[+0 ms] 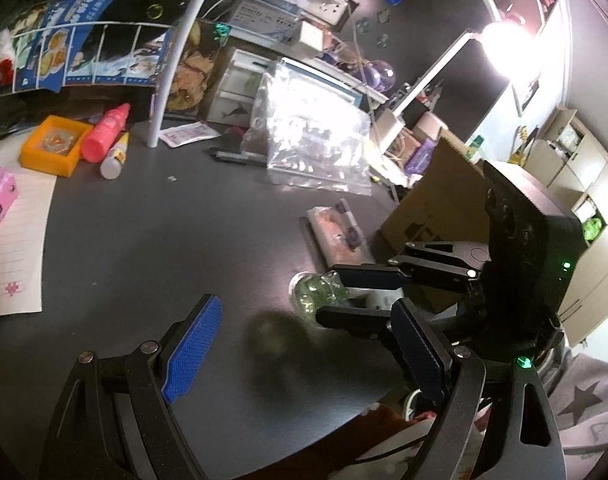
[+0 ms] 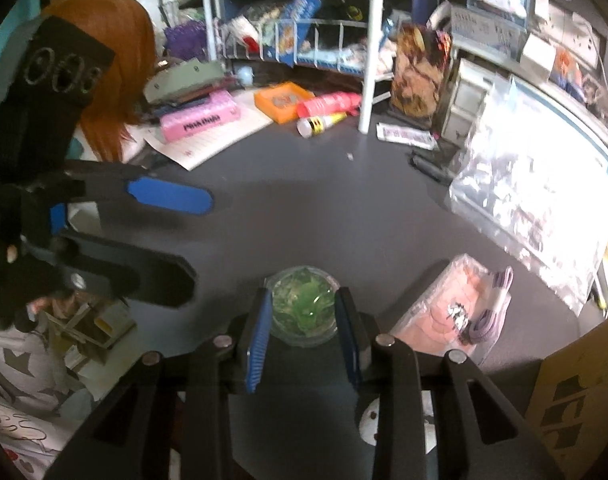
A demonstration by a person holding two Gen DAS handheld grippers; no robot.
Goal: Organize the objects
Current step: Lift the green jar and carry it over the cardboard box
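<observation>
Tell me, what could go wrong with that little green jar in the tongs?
The right tongs pinch the small clear jar of green bits by its rounded sides, so it might slip or pop out. It sits near the desk's front edge and could fall off. The open left tongs hover close and might bump it.
</observation>
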